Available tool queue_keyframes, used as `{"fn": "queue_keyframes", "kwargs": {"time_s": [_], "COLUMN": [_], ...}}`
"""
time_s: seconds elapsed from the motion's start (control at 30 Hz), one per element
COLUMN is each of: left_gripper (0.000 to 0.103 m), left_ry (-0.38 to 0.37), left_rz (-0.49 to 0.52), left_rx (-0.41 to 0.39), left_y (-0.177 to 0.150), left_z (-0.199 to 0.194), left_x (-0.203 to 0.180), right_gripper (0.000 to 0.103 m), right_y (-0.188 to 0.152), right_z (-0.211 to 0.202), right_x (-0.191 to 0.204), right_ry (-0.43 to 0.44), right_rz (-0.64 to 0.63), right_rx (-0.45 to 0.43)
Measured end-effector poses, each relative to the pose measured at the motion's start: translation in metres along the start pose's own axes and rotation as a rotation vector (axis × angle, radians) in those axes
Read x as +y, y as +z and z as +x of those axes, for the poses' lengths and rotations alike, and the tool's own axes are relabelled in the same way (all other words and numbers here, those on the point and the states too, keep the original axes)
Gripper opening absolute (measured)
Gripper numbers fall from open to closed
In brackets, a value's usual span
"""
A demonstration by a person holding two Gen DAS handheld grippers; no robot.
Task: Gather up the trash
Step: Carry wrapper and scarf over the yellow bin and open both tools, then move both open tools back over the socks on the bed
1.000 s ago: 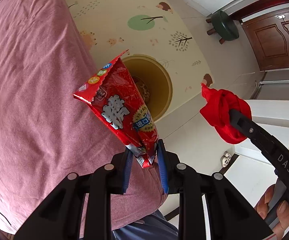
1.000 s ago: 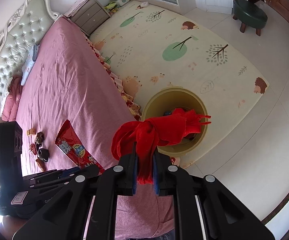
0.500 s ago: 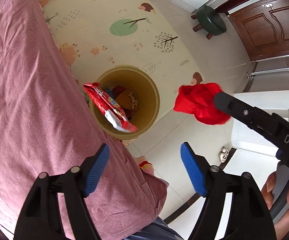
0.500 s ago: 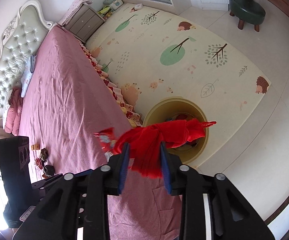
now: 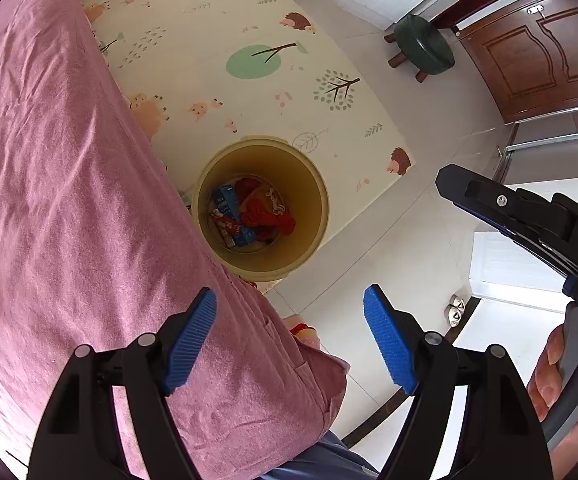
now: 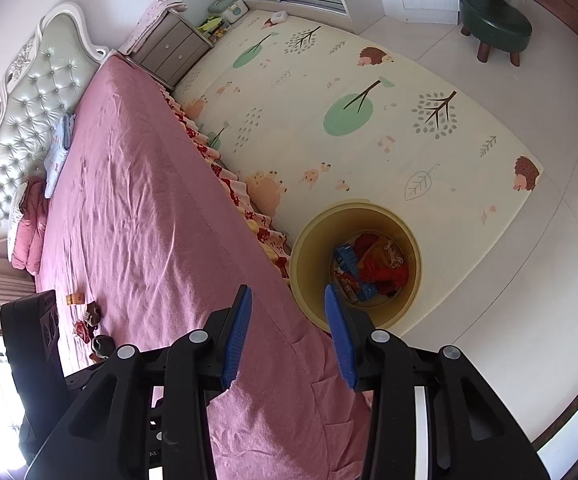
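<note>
bed scraps [image 6: 89, 320]: too small to ID | bin [image 6: 409, 236] near rim: behind right tool [image 6: 288, 334] | door [image 5: 549, 52]: cropped

A bedroom in a family home.

A wide bed [image 6: 137, 208] with a pink cover and a tufted, carved headboard [image 6: 29, 92] fills one side, with a nightstand [image 6: 165, 46] next to the headboard. The floor beside the bed carries a children's play mat [image 6: 329, 120] printed with trees and hedgehogs. A yellow waste bin [image 6: 355, 264] stands on the mat, a round green stool [image 6: 495, 20] on the pale tiles, and a panelled wooden door [image 5: 545, 52] behind it.
</note>
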State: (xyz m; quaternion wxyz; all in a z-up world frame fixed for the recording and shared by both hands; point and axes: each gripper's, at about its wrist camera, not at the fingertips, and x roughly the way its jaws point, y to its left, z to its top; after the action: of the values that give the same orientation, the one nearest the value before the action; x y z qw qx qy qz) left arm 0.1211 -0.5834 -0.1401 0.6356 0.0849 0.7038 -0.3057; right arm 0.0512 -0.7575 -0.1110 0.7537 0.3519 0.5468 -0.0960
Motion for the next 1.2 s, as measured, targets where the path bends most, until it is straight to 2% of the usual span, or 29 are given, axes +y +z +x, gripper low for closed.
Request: {"fn": "queue_keyframes", "kwargs": {"time_s": [0.27, 0.5, 0.87, 1.2], "left_gripper": [0.076, 0.076, 0.076, 0.076], "left_ry": [-0.01, -0.007, 0.011, 0.04], "left_rz": [-0.022, -0.086, -0.254, -0.421], "left_rx": [-0.038, -0.075, -0.15, -0.208], "left_y": [-0.015, -0.035, -0.086, -0.147], "left_z": [-0.019, -0.038, -0.074, -0.105], "left_x": [0.01, 0.039, 0.118, 0.196], "right_gripper": [0.038, 0.038, 0.038, 0.038], "right_y": [-0.012, -0.024, -0.057, -0.105], "right_z": [-0.005, -0.001, 0.02, 0.049], "right_x": [0.021, 0.056, 0.146, 0.236], "right_ry": [-0.003, 0.008, 0.044, 0.086], "right_rz": [-0.041, -0.104, -0.281, -0.439], "right_rx": [-0.005, 0.01, 0.072, 0.153]}}
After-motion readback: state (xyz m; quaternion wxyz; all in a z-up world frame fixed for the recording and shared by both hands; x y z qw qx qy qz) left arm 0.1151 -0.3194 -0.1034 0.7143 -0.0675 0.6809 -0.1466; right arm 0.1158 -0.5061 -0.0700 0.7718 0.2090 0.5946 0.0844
